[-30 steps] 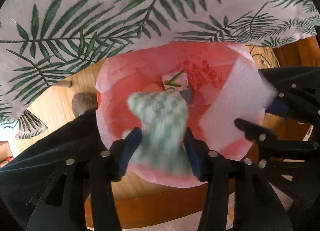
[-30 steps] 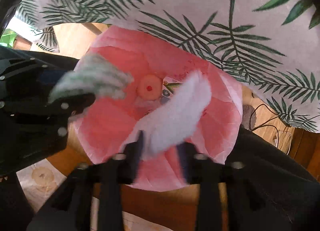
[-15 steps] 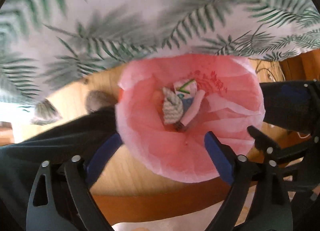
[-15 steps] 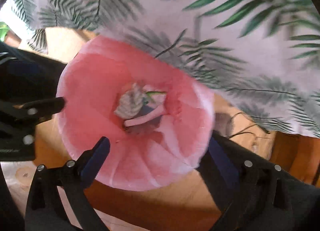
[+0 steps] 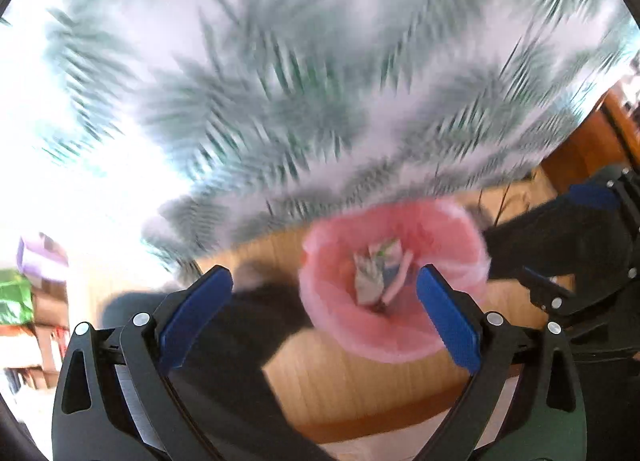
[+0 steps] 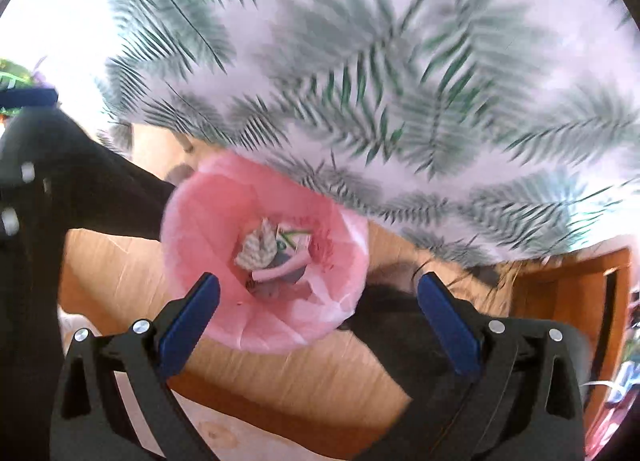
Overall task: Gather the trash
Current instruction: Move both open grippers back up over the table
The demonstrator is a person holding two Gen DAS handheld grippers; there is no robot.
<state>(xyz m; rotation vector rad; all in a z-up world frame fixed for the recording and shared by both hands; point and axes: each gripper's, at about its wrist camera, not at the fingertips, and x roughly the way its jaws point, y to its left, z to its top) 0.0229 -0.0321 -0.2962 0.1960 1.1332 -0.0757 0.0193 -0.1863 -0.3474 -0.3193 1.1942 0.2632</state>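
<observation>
Nearest the lenses, both claws are standing released and carrying nothing: the left gripper (image 5: pixel 320 313) is spreading its blue pads (image 5: pixel 195 315) wide in the left wrist view, and the right gripper (image 6: pixel 318 319) is doing the same in the right wrist view; just beyond them the wooden floor (image 6: pixel 304 377) is showing, with dark cloth, apparently the person's legs, crossing it on both sides; a little farther, the pink-lined bin (image 6: pixel 224 221) is sitting on that floor, right of centre for the left camera (image 5: pixel 336 313) and left of centre for the right; at its bottom the collected trash is lying, namely a crumpled green-checked wad (image 6: pixel 258 251), a small printed carton (image 6: pixel 296 239) touching it on the right, and a pale pink strip (image 6: pixel 282 271) just nearer; farthest, a leaf-print tablecloth (image 6: pixel 400 81) is hanging over the bin's far side and filling the upper half of both views, heavily smeared. The risks, as I judge them, are coming from that blur; the hands seem to be moving fast, so a finger could be catching the thin liner and dragging it off the rim, or knocking the bin and spilling the trash; the draped cloth could also be snagging on a claw.
</observation>
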